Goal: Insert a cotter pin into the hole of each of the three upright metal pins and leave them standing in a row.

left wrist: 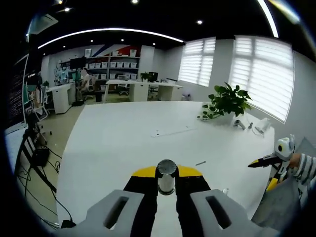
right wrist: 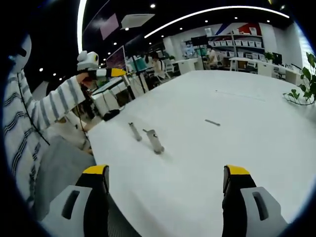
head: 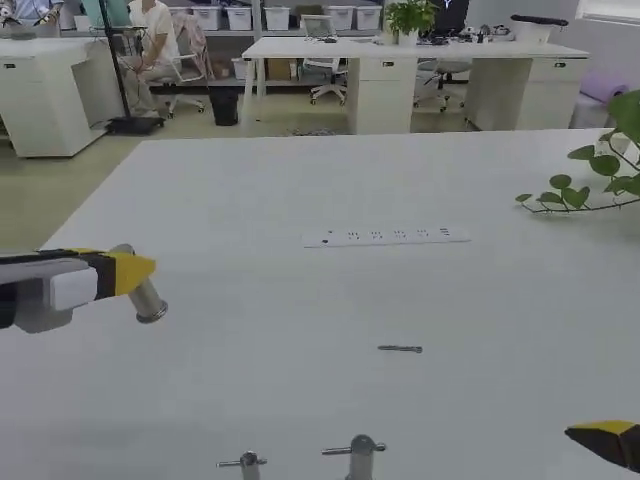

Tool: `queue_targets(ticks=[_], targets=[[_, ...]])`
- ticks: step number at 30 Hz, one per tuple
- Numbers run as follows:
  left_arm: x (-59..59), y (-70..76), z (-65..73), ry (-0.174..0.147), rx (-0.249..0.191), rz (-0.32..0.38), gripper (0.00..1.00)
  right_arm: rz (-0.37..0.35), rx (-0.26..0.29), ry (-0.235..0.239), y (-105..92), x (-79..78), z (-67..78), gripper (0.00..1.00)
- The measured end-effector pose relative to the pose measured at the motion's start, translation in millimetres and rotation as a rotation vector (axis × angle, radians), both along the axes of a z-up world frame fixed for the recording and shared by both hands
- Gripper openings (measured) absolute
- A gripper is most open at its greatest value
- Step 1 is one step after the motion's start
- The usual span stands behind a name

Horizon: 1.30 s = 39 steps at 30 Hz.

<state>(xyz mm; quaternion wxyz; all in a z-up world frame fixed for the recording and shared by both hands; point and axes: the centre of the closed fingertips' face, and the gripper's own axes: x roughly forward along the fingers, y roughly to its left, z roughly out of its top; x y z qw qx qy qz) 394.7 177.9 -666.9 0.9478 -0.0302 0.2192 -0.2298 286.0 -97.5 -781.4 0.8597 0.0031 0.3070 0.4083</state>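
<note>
Two smooth steel pins (head: 361, 452) are standing at the near edge of the matte white bench (head: 250, 200), each carrying a thin crosspiece. My right claw (right wrist: 168, 182) is gaping wide, holding nothing. Farther left, my left claw (left wrist: 166, 172) is clamping a third cylindrical pin (left wrist: 166, 180). Beyond, one loose cotter pin (head: 400, 349) is lying flat mid-bench.

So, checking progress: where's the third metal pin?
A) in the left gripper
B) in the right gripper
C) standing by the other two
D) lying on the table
A: the left gripper is shut on the third pin, off the table; the other two pins stand on it, and the right gripper is open.
</note>
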Motion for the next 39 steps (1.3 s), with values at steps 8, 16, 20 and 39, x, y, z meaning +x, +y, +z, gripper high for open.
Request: queue_targets(ticks=[8, 16, 20, 39], targets=[[-31.4, -14.6, -10.3, 0.005, 0.079, -0.076, 0.11, 0.0, 0.001, -0.001, -1.0, -6.0, -1.9, 0.97], [-82.3, -47.1, -34.5, 0.07, 0.056, -0.135, 0.11, 0.014, -0.001, -0.008, 0.7, -11.3, 0.5, 0.97], [-101.9, -62.9, -42.0, 0.086, 0.039, -0.152, 0.11, 0.029, -0.012, -0.013, 1.7, -12.7, 1.4, 0.97], [-127.5, -104.7, -85.5, 0.118, 0.054, -0.19, 0.11, 0.056, 0.006, -0.022, 11.3, -17.3, 2.4, 0.97]])
